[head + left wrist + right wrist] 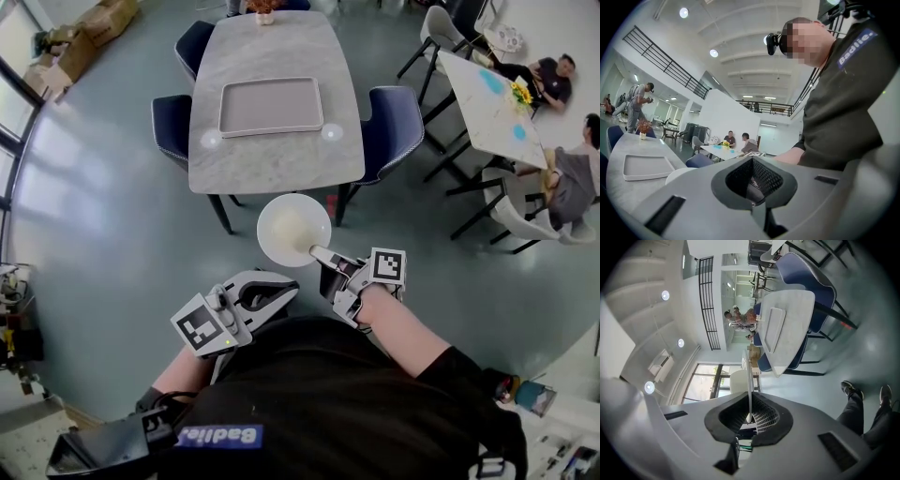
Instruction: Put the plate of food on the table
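Item: round white plate (pixel 293 228), its pale food not identifiable, is held in the air over the floor, just short of the near edge of the grey marbled rectangular table (pixel 272 169). The plate's rim is pinched between the jaws of the right gripper (pixel 317 251). The jaws of the left gripper (pixel 286 284) are pressed together with nothing between them. Step judged: carry to table. The plate is best held level, since a one-sided rim hold invites sagging. Bare tabletop before the grey rectangular tray (pixel 271 106) is to be chosen, and the dark blue chair (pixel 389 127) avoided.
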The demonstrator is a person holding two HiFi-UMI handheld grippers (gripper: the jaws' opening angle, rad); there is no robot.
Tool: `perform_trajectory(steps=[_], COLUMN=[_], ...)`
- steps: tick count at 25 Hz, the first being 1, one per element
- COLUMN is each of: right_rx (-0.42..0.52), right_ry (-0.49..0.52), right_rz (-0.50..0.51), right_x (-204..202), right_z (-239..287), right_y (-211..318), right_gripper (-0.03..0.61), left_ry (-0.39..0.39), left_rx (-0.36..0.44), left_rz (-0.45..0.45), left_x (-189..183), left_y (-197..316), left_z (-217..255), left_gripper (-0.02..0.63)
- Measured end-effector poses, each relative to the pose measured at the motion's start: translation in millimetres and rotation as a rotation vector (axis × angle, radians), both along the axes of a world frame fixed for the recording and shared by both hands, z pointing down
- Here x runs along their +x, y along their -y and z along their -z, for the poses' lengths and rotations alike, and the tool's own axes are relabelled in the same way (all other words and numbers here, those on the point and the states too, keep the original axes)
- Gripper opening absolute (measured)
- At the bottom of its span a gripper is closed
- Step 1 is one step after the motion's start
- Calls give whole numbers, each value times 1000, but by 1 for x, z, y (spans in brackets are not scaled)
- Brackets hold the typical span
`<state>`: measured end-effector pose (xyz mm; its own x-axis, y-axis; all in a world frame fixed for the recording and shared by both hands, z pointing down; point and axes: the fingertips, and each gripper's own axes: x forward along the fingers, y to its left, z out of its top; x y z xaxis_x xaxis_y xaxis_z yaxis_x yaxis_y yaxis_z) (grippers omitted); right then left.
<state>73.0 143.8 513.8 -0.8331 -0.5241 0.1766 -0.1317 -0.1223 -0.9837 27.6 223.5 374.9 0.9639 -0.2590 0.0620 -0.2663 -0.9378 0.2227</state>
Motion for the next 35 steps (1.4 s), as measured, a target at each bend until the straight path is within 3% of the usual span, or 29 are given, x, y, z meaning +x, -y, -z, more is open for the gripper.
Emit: perform_trajectory(steps=[15, 21, 35], right_rx=[-25, -38, -1], right_ry=[-3, -27, -40], right_rz=[-109, -162, -172], right_x=[-62, -89, -87], right_z=[-4, 0, 2], right_y=[106, 173, 182], right_gripper=[21, 21, 21], left_ry=[0, -9, -16], left_rx=[-2, -28, -15], left_rz=[-103, -153, -125], left_x=[-62, -93, -100], left_y=[112, 179, 181], left_z=[2, 5, 3], left_gripper=[5, 5, 5])
